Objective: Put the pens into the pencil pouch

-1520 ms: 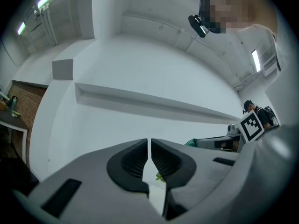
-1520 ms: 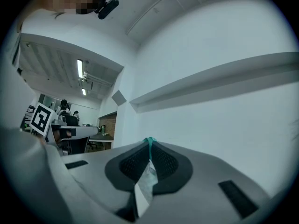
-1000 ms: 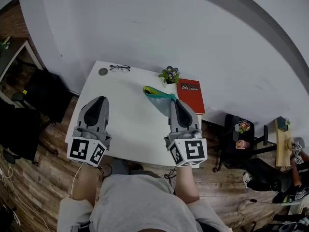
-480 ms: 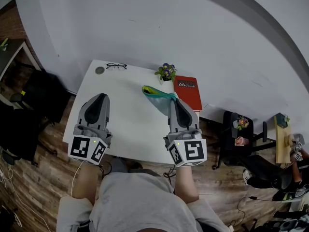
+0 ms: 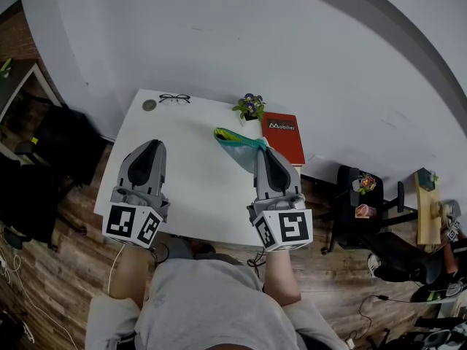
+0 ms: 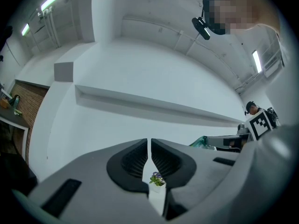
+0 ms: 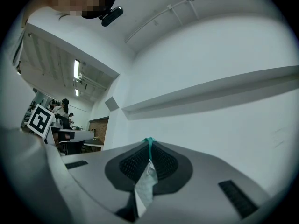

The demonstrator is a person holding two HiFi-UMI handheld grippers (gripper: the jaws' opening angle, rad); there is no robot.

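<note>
My right gripper (image 5: 265,152) is shut on a teal and clear pencil pouch (image 5: 237,143), which hangs out beyond its tips above the white table (image 5: 190,188). In the right gripper view the pouch's teal edge (image 7: 149,144) and its clear fabric are pinched between the pads. My left gripper (image 5: 152,146) is held up at the left, shut, with only a thin slit between its pads (image 6: 135,158) and nothing in it. From the left gripper view the pouch (image 6: 201,142) shows at the right. No pen shows in any view.
At the table's far edge lie a pair of glasses (image 5: 174,98), a small round disc (image 5: 149,105), a potted plant (image 5: 249,108) and a red book (image 5: 283,137). A black chair (image 5: 62,148) stands left of the table and another (image 5: 365,210) at its right.
Both grippers have kept still and the pouch stays in the right one. The table and its things sit slightly higher in the head view.
</note>
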